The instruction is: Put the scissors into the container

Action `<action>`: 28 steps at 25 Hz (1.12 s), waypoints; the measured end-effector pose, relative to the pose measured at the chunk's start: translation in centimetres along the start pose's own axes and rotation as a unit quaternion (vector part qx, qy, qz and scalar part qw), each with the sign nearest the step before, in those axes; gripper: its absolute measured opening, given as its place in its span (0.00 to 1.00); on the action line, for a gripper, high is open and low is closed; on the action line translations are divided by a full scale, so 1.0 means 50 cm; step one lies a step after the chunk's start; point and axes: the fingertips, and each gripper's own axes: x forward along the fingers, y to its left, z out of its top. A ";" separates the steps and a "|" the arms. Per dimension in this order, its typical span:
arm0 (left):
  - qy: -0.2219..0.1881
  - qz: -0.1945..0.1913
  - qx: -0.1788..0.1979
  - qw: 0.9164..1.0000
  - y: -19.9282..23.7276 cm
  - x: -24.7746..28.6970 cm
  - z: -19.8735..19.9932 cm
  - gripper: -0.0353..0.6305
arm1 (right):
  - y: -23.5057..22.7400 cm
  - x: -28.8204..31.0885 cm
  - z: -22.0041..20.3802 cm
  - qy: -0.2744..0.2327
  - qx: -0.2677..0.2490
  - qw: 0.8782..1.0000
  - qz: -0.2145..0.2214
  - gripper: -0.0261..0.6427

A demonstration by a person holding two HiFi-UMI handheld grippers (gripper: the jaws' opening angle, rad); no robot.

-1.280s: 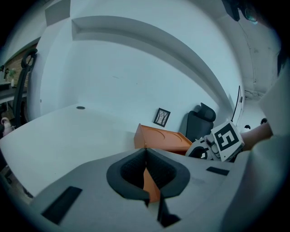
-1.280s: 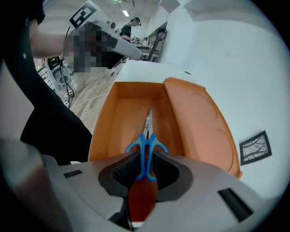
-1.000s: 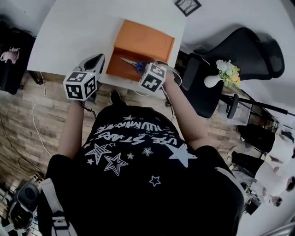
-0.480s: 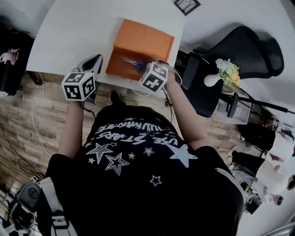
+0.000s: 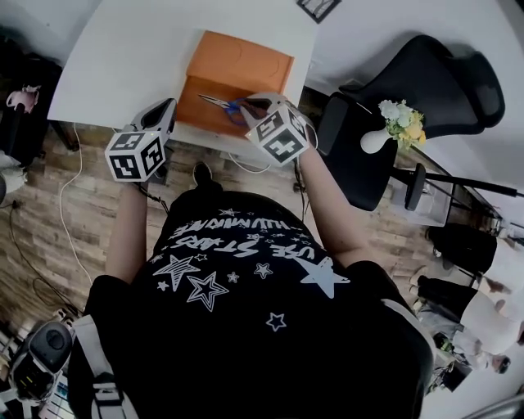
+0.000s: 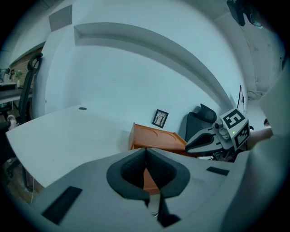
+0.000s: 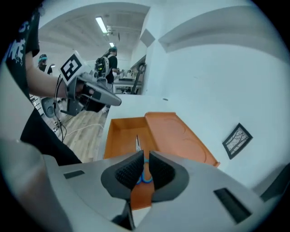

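Observation:
An orange container (image 5: 246,61) lies open on the white table (image 5: 131,57), its tray toward me and its lid folded away. Blue-handled scissors (image 5: 223,104) hang over the tray, blades pointing left. My right gripper (image 5: 250,105) is shut on their handles; in the right gripper view the blue handle (image 7: 146,177) shows between the pads and the blades (image 7: 137,143) point out over the tray (image 7: 120,136). My left gripper (image 5: 169,109) hovers at the table's near edge left of the container, shut with nothing in it (image 6: 145,174).
A small framed picture (image 5: 318,6) stands at the table's far side behind the container. A black office chair (image 5: 426,90) and a white vase of flowers (image 5: 393,127) are to the right. Cables trail over the wooden floor (image 5: 49,221) below the table edge.
My right gripper has risen and tilted with the scissors still in it, shifting slightly left over the tray. The left gripper has barely moved.

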 end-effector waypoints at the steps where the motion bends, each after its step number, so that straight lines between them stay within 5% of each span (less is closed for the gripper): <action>1: 0.000 0.002 -0.001 1.000 -0.014 -0.003 -0.004 0.08 | -0.006 -0.019 0.005 -0.024 0.006 1.000 -0.010 0.13; 9: -0.010 0.017 0.008 1.000 -0.139 -0.045 -0.021 0.08 | -0.035 -0.168 -0.001 -0.116 0.034 0.991 -0.063 0.12; 28: -0.016 0.043 0.003 0.999 -0.382 -0.163 -0.153 0.08 | 0.020 -0.377 -0.221 -0.104 0.054 0.991 -0.060 0.11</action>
